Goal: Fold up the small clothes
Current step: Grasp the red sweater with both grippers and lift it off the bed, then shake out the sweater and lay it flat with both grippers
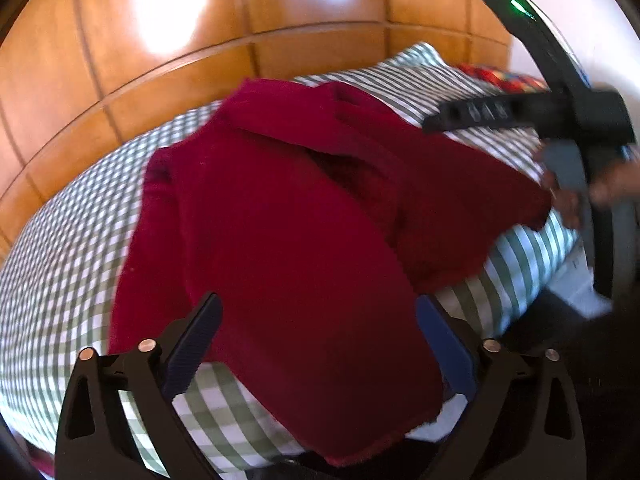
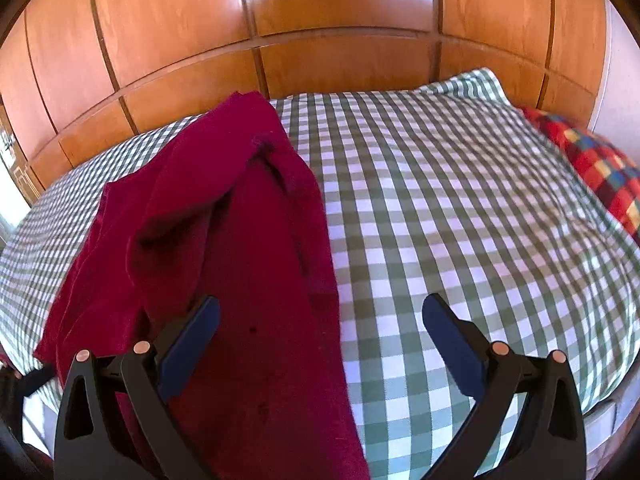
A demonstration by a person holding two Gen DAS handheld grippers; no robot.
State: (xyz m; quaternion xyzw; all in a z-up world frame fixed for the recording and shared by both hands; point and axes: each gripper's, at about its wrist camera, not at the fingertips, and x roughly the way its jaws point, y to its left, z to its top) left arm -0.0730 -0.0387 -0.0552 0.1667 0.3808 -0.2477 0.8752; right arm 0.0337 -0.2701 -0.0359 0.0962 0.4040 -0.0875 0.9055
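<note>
Nearest the lens, the left gripper (image 1: 316, 316) is seen with its jaws spread wide, nothing gripped, above the near hem of a dark red knitted garment (image 1: 288, 216). The right gripper (image 2: 320, 316) is likewise held wide open and empty, over the garment's right edge. The garment is spread, partly folded over itself, on a green-and-white checked bedcover (image 2: 460, 208). Farther off, a multicoloured checked cushion (image 2: 592, 164) is seen, and behind it wooden panelling (image 2: 320, 20).

Honestly there's no readable text anywhere here, no labels, brands or numbers on anything, just a tiny blurry mark on the white sheet of paper (image 1: 576, 280) that I can't make out.
</note>
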